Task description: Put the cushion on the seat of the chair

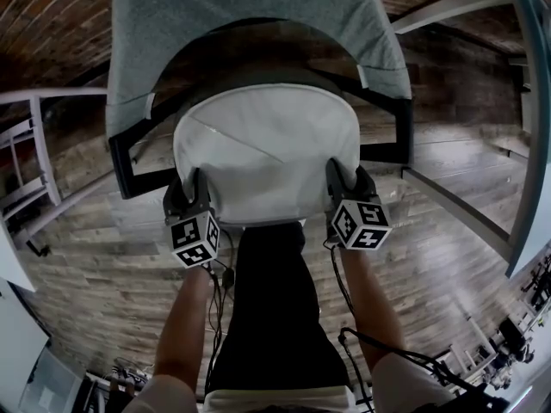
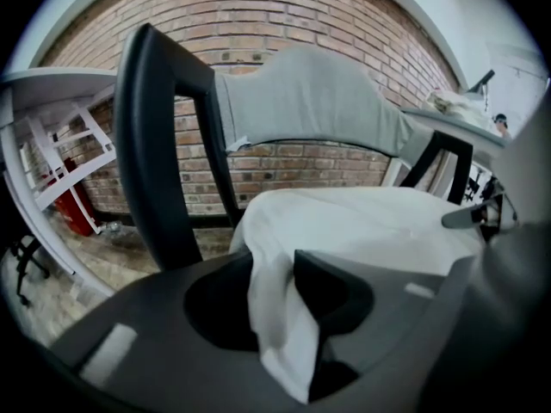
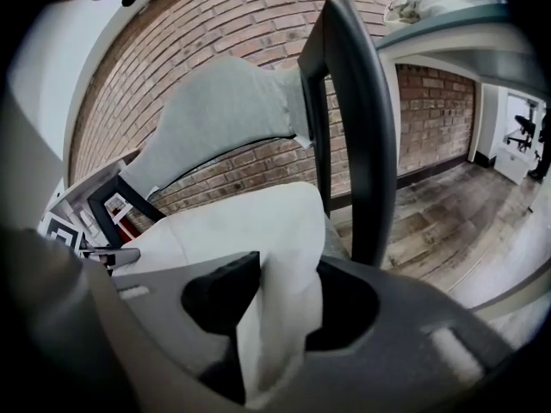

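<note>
White cushion point(image 1: 263, 149) flat on chair point(image 1: 258, 24), long axis seemingly side-to-side

White cushion point(image 1: 263, 153) on chair point(image 1: 258, 15) seat, L gripper point(image 1: 189, 189) & R gripper point(image 1: 349, 179) at near corners

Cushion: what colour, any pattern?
The cushion is plain white with no pattern. It shows best in the head view.
</note>
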Tool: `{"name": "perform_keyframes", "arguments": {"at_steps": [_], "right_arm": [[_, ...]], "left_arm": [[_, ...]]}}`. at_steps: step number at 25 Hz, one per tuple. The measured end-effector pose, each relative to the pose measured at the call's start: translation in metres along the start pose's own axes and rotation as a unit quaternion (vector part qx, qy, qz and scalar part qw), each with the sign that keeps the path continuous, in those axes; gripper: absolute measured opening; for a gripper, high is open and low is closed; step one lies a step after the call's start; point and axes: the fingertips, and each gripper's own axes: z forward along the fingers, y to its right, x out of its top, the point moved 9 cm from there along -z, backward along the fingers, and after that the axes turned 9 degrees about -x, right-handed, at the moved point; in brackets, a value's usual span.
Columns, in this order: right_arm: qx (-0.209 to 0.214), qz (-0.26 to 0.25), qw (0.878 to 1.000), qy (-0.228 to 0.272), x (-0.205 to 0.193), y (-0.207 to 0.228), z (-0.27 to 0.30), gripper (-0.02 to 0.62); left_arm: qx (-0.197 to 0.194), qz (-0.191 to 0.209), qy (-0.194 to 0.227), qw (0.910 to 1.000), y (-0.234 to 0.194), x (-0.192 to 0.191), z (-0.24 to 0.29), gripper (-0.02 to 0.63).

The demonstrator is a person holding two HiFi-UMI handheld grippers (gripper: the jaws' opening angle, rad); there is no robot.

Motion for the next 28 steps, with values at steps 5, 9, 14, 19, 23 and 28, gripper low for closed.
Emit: {"name": "perform_keyframes", "arguments": {"at_steps": [5, 9, 14, 19, 23, 28], "right_arm": [[-0.005, 0.006, 1.000, 0.001, 0.001, 0.003, -0.003, 0.174], [-0.007, 0.003, 1.000, 0.000, 0.002, 0.004, -0.003, 0.193], [-0.007, 0.014, 1.000, 0.010, 0.004, 0.006, -0.008, 0.193], [-0.010, 0.012, 1.000, 0.018, 0.004, 0.007, -0.012, 0.195], [-0.028, 0.003, 0.999, 0.025, 0.006, 0.009, -0.014, 0.227], [-0.050, -0.001, 0.998, 0.042, 0.010, 0.019, -0.023, 0.229]], "left_arm": [[-0.007, -0.010, -0.001, 0.9999, -0.002, 0.001, -0.002, 0.104], [-0.008, -0.021, 0.001, 0.9997, -0.006, 0.002, -0.005, 0.129], [-0.007, -0.028, 0.005, 0.9996, -0.012, 0.003, -0.009, 0.161], [0.000, -0.017, 0.005, 0.9998, -0.016, 0.004, -0.015, 0.167], [-0.001, -0.016, 0.009, 0.9998, -0.015, 0.006, -0.019, 0.167], [-0.005, 0.000, 0.016, 0.9999, -0.006, 0.007, -0.029, 0.167]]}}
